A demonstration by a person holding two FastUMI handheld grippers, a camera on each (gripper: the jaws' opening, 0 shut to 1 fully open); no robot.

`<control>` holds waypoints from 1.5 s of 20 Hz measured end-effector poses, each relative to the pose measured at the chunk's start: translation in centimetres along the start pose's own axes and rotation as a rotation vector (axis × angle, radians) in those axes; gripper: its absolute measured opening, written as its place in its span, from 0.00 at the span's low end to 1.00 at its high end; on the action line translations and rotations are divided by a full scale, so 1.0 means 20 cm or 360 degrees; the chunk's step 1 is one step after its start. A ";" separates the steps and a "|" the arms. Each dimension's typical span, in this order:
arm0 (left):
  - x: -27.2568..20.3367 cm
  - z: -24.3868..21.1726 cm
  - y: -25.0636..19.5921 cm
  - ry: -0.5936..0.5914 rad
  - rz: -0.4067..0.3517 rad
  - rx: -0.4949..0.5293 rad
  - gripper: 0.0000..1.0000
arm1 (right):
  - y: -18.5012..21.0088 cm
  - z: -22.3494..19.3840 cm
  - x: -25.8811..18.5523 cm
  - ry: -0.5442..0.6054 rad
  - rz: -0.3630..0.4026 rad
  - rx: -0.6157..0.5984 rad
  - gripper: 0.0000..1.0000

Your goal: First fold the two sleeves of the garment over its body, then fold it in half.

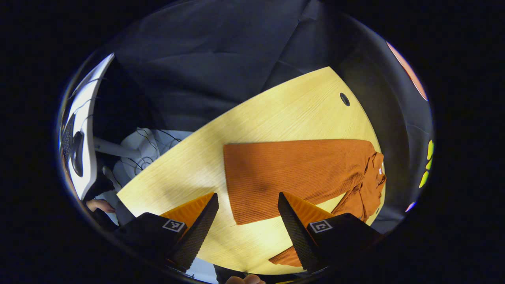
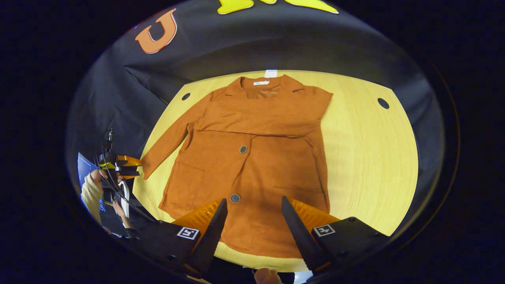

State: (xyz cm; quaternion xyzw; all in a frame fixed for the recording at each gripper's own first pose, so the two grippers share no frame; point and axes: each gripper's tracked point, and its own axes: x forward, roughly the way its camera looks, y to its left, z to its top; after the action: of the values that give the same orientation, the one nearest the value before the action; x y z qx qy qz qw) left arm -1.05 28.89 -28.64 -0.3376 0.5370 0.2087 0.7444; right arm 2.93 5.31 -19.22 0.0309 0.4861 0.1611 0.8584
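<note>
An orange buttoned jacket [image 2: 252,157] lies flat on the wooden table [image 2: 367,157], collar far, hem near. One sleeve [image 2: 260,122] lies folded across the chest. The other sleeve [image 2: 173,138] stretches out to the side, its cuff just beside my left gripper [image 2: 132,165]. My right gripper [image 2: 252,205] hovers open above the hem with nothing between its fingers. In the left gripper view the jacket [image 1: 300,173] shows from its side, and my left gripper [image 1: 247,199] stands open near the hem corner, with the outstretched sleeve [image 1: 347,201] running behind its right finger.
The table has round cable holes [image 2: 383,103] [image 1: 345,99] near its far corners. A white stand [image 1: 85,130] and loose cables [image 1: 146,150] sit beyond the table's edge. A hand [image 2: 92,177] holds the left gripper. Bare tabletop lies beside the jacket.
</note>
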 end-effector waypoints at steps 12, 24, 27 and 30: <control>0.10 0.05 0.09 0.0186 0.0226 0.0019 0.83 | -0.35 -0.21 -0.16 -0.0025 -0.0149 0.0184 0.89; 0.13 0.08 0.03 0.0187 0.0337 0.0072 0.07 | -0.53 -0.29 -0.22 -0.0020 -0.0237 0.0201 0.89; 0.12 0.07 0.03 0.0192 0.0278 0.0045 0.03 | -0.55 -0.33 -0.24 -0.0016 -0.0229 0.0255 0.89; 0.10 0.04 0.01 0.0224 0.0261 0.0036 0.03 | -0.59 -0.31 -0.26 -0.0042 -0.0234 0.0272 0.89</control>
State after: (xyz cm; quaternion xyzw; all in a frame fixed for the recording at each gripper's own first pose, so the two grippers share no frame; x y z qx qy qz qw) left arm 0.06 29.50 -30.33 -0.2981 0.6160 0.2386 0.6890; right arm -1.89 -8.06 -20.61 0.0703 0.4878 0.0551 0.8684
